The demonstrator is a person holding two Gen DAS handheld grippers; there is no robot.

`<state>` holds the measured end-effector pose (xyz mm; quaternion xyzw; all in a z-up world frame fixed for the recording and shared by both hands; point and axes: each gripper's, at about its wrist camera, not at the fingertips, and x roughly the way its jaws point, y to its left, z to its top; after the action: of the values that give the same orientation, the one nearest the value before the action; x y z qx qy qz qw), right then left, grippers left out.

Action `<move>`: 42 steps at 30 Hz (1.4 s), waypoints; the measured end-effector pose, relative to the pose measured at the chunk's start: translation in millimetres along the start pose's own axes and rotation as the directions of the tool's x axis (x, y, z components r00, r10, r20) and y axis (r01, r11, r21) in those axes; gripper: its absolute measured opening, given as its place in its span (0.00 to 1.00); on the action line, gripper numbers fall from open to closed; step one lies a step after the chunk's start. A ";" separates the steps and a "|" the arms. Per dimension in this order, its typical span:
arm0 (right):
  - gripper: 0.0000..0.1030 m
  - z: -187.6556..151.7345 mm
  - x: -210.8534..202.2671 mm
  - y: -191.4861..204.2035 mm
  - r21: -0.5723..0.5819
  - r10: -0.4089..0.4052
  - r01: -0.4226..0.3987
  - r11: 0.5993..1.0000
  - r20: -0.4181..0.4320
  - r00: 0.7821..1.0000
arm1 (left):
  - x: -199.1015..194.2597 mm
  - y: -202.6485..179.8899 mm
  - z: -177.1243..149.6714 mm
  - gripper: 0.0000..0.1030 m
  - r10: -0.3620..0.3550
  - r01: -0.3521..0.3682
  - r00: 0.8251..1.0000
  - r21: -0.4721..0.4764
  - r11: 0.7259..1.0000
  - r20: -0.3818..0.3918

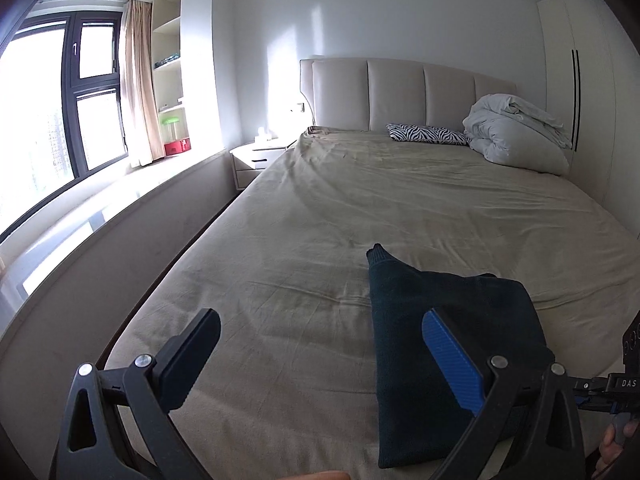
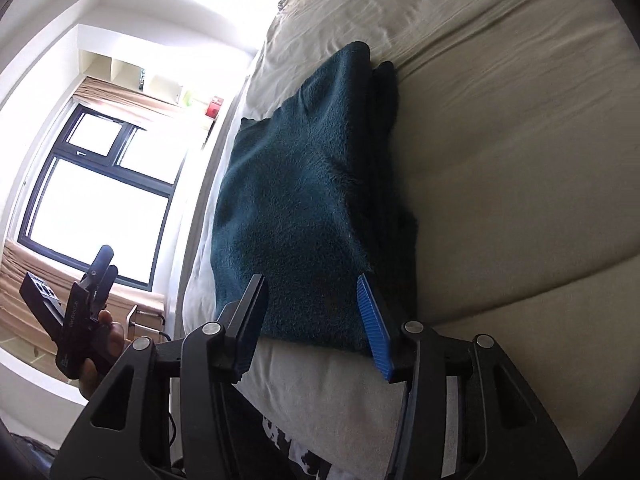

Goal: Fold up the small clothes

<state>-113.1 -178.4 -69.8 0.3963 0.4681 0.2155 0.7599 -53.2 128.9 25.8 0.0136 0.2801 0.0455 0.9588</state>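
Observation:
A dark teal fleece garment (image 1: 448, 320) lies folded on the beige bed sheet (image 1: 304, 248), with a sleeve cuff (image 1: 378, 254) sticking out at its far end. My left gripper (image 1: 320, 340) is open and empty above the sheet, its blue right pad in front of the garment's near part. In the right wrist view the garment (image 2: 304, 200) lies straight ahead. My right gripper (image 2: 312, 300) is open at its near edge and holds nothing. The left gripper shows there at the lower left (image 2: 86, 292) in a hand.
A zebra-print pillow (image 1: 428, 134) and a bunched white duvet (image 1: 516, 132) lie at the padded headboard (image 1: 400, 92). A white nightstand (image 1: 256, 160) stands left of the bed. A window ledge (image 1: 120, 208) and window run along the left.

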 end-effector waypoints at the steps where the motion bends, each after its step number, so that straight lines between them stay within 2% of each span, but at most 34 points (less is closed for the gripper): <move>1: 0.42 0.0 -5.1 3.4 -0.015 -0.015 0.016 1.000 0.010 1.000 | 1.3 0.0 -1.4 1.00 0.001 -0.001 1.000 -0.003 1.000 -0.009; 3: 0.47 1.8 -18.5 16.0 -0.063 -0.109 0.112 0.992 0.052 0.993 | 4.6 -1.2 -4.3 1.00 -0.018 0.018 0.999 -0.013 1.000 -0.038; 5: 0.47 3.0 -32.8 33.7 -0.124 -0.167 0.179 0.976 0.105 0.980 | 7.4 -4.2 -7.6 1.00 -0.036 0.035 0.997 -0.019 0.999 -0.063; 7: 0.47 5.0 -48.0 57.8 -0.179 -0.245 0.282 0.943 0.202 0.948 | 10.7 -8.5 -11.6 1.00 -0.047 0.045 0.995 -0.022 0.999 -0.092; 9: 0.48 3.4 -56.6 84.6 -0.232 -0.315 0.394 0.889 0.313 0.896 | 14.9 -12.2 -15.9 1.00 -0.069 0.066 0.990 -0.026 0.997 -0.123; 10: 0.50 3.6 -60.5 99.2 -0.248 -0.348 0.455 0.855 0.377 0.858 | 16.8 -14.0 -18.0 1.00 -0.081 0.078 0.987 -0.031 0.997 -0.139; 11: 0.60 1.3 -63.3 112.0 -0.253 -0.370 0.510 0.822 0.445 0.816 | 19.0 -15.9 -20.2 1.00 -0.091 0.086 0.984 -0.034 0.996 -0.155; 12: 0.76 -1.0 -67.8 122.3 -0.248 -0.374 0.546 0.800 0.506 0.777 | 21.1 -17.4 -22.3 1.00 -0.097 0.092 0.981 -0.035 0.995 -0.169; 13: 0.84 -5.1 -72.1 131.7 -0.242 -0.366 0.570 0.786 0.561 0.742 | 23.0 -18.9 -24.1 1.00 -0.100 0.096 0.979 -0.033 0.995 -0.180; 14: 0.98 -9.5 -75.5 140.8 -0.240 -0.358 0.593 0.769 0.606 0.710 | 24.4 -20.4 -25.8 1.00 -0.101 0.098 0.977 -0.030 0.995 -0.188; 16: 1.00 -16.8 -77.4 156.9 -0.251 -0.363 0.655 0.713 0.667 0.651 | 27.7 -22.9 -28.7 1.00 -0.106 0.103 0.973 -0.027 0.994 -0.206; 17: 1.00 -18.4 -74.7 162.4 -0.269 -0.379 0.687 0.675 0.673 0.635 | 29.4 -23.5 -30.2 1.00 -0.111 0.108 0.970 -0.028 0.994 -0.214; 18: 1.00 -16.4 -72.5 166.1 -0.290 -0.393 0.707 0.645 0.667 0.633 | 31.4 -24.0 -31.4 1.00 -0.115 0.111 0.968 -0.029 0.993 -0.223; 19: 1.00 -16.6 -70.5 169.3 -0.308 -0.404 0.713 0.630 0.654 0.640 | 33.3 -24.8 -32.5 1.00 -0.118 0.114 0.966 -0.028 0.993 -0.232; 21: 1.00 -15.8 -65.7 171.8 -0.329 -0.422 0.694 0.640 0.605 0.675 | 36.4 -25.8 -35.5 1.00 -0.122 0.119 0.961 -0.030 0.992 -0.248; 22: 1.00 -14.8 -60.9 174.0 -0.321 -0.451 0.694 0.645 0.573 0.684 | 37.5 -26.3 -37.1 1.00 -0.125 0.121 0.959 -0.032 0.992 -0.254; 25: 1.00 -18.4 -49.3 166.9 -0.290 -0.528 0.703 0.649 0.493 0.691 | 39.5 -27.3 -41.1 1.00 -0.126 0.122 0.956 -0.032 0.992 -0.264; 28: 1.00 -17.2 -33.9 158.4 -0.255 -0.593 0.729 0.635 0.444 0.671 | 41.6 -26.5 -42.9 1.00 -0.123 0.119 0.955 -0.034 0.992 -0.270; 37: 1.00 -19.6 -11.7 137.9 -0.179 -0.697 0.781 0.599 0.363 0.618 | 44.7 -26.4 -45.5 1.00 -0.123 0.120 0.953 -0.027 0.992 -0.276; 42: 1.00 -18.3 -8.8 129.9 -0.173 -0.720 0.791 0.587 0.336 0.607 | 45.9 -26.3 -46.3 1.00 -0.122 0.119 0.952 -0.027 0.993 -0.280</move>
<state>-127.7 -100.2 34.8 0.0578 0.4616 -0.1086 0.8785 -37.5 107.2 -39.1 -0.0150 0.4134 -0.0101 0.9104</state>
